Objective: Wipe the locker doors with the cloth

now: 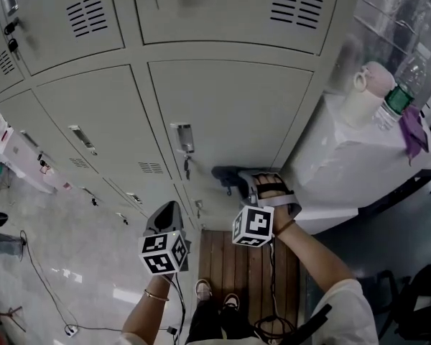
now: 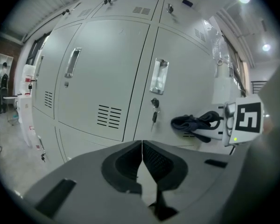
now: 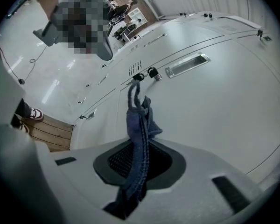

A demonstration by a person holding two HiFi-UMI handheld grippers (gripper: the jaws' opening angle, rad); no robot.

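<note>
Grey metal locker doors (image 1: 237,106) fill the head view, seen steeply from above. My right gripper (image 1: 248,180) is shut on a dark blue cloth (image 1: 228,172), which sits against the lower part of the middle door, right of its recessed handle (image 1: 182,136) and hanging keys (image 1: 187,167). In the right gripper view the cloth (image 3: 139,120) hangs out between the jaws of the right gripper (image 3: 140,158) toward the door. My left gripper (image 1: 168,210) is held off the lockers, lower left of the cloth. In its own view the left gripper (image 2: 142,147) is shut with nothing in it, and the cloth (image 2: 192,122) shows ahead.
A white cabinet (image 1: 345,164) stands against the lockers' right end with a pale mug (image 1: 368,85), a green-capped bottle (image 1: 396,100) and a purple rag (image 1: 414,129) on top. The person's feet rest on a wooden platform (image 1: 233,257). Cables (image 1: 50,293) trail over the glossy floor at left.
</note>
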